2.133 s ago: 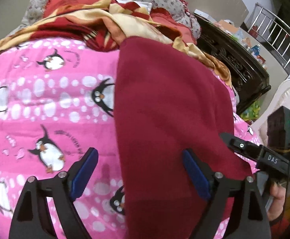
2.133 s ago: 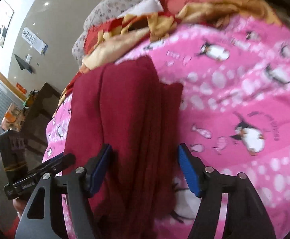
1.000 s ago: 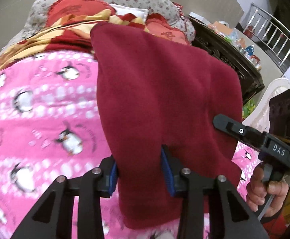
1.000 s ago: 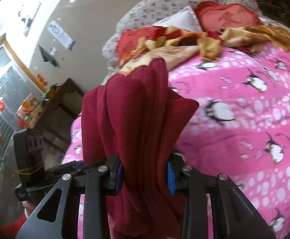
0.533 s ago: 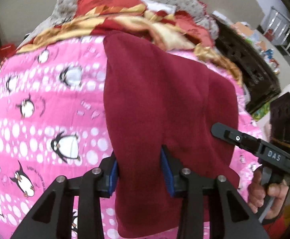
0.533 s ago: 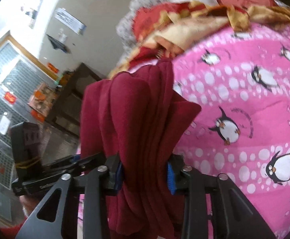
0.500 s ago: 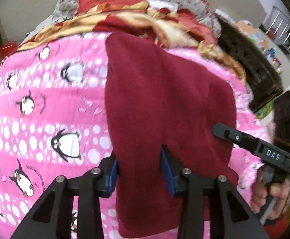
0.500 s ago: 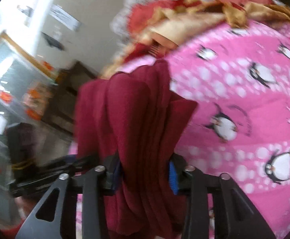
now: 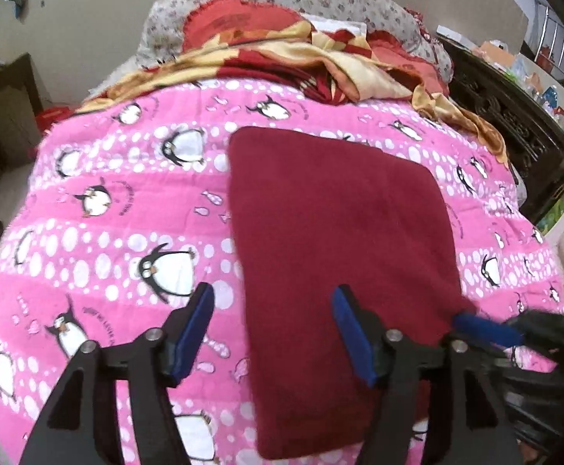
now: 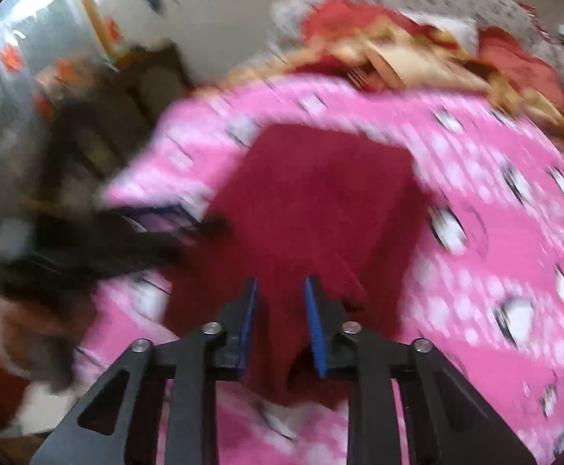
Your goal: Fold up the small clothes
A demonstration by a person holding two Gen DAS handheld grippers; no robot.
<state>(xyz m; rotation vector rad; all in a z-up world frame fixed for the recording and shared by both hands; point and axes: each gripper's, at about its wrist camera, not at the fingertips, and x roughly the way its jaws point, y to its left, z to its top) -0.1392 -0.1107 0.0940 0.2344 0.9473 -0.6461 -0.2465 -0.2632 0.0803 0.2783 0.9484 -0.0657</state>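
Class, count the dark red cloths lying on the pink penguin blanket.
1. The dark red cloth lies flat on the blanket, right of middle; more could hide under the rumpled bedding behind.

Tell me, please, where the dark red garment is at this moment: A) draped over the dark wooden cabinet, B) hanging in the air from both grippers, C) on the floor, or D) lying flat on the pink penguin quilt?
D: the dark red garment lies spread on the pink penguin quilt.

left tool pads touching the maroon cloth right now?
Apart. The left wrist view shows the left tool just opened wide: its pads stand clear of the maroon cloth, which lies flat on the pink quilt.
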